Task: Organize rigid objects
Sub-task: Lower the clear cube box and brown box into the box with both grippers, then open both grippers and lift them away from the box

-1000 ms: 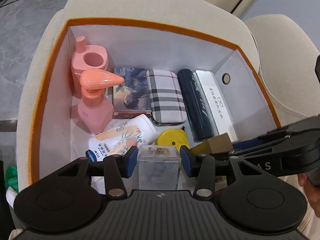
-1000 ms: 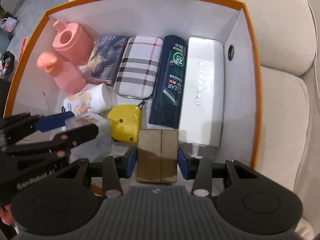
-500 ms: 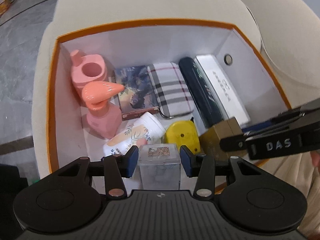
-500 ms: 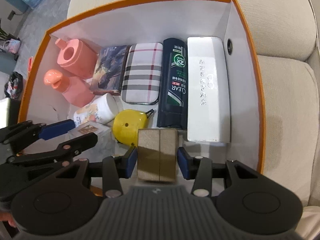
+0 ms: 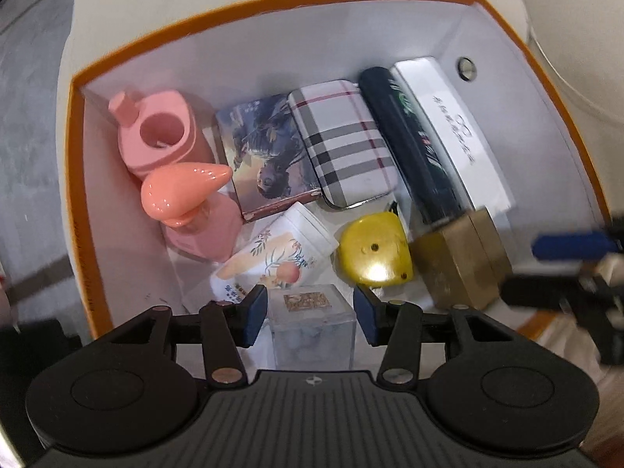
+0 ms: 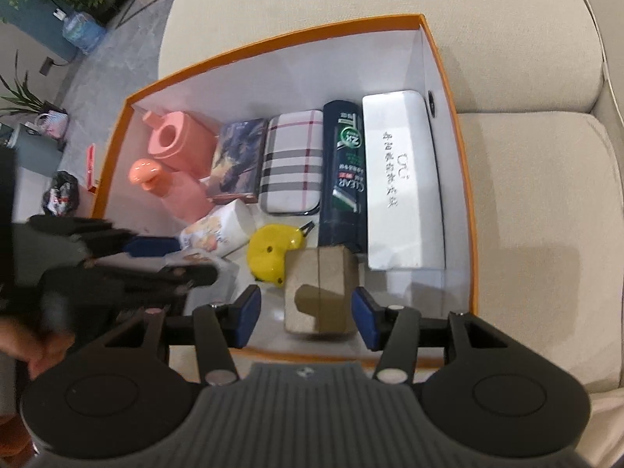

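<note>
As your left gripper (image 5: 310, 314) and right gripper (image 6: 306, 318) spread, pads clear, you released the clear cube (image 5: 312, 323) and gold box (image 6: 319, 288) along the orange box's (image 6: 460, 195) near wall, completing rows beyond.

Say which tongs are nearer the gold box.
Right. The right tongs, jaws opening, straddle the gold box; the left tongs straddle the clear box beside it.
</note>
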`<state>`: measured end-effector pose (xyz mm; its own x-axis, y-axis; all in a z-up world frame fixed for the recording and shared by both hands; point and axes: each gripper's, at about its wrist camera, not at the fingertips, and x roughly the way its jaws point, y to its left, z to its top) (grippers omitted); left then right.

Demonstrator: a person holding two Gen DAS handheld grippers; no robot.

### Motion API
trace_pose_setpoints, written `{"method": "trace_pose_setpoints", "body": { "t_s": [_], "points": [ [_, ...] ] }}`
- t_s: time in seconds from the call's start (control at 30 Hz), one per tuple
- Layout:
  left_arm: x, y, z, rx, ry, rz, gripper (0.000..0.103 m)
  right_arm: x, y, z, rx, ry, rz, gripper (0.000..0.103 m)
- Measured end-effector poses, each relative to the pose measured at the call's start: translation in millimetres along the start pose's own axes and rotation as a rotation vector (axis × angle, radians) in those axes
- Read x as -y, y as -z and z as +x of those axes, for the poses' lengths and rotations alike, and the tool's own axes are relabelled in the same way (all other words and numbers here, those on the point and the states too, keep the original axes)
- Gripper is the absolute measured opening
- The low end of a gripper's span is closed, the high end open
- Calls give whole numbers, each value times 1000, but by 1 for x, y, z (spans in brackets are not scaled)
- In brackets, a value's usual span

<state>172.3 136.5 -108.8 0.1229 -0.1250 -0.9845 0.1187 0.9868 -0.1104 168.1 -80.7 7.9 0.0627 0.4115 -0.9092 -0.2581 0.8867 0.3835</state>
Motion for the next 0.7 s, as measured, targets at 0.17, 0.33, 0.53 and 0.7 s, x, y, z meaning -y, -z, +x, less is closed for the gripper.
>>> {"method": "trace_pose_setpoints", "body": {
  "t_s": [0.17, 0.33, 0.53, 0.7],
  "points": [
    [4, 10, 9, 13, -98, -35, 39, 2, 8, -12, 34, -21, 5, 52],
    [1, 25, -14, 110, -29, -113, 60, 1, 13, -17, 76, -23, -17, 56],
    [11, 43, -68, 299, -18, -137, 65, -1, 22, -34, 139, -36, -27, 56],
    [32, 65, -115, 482, -22, -126, 65, -5, 37, -63, 258, -37, -66, 57]
  ]
}}
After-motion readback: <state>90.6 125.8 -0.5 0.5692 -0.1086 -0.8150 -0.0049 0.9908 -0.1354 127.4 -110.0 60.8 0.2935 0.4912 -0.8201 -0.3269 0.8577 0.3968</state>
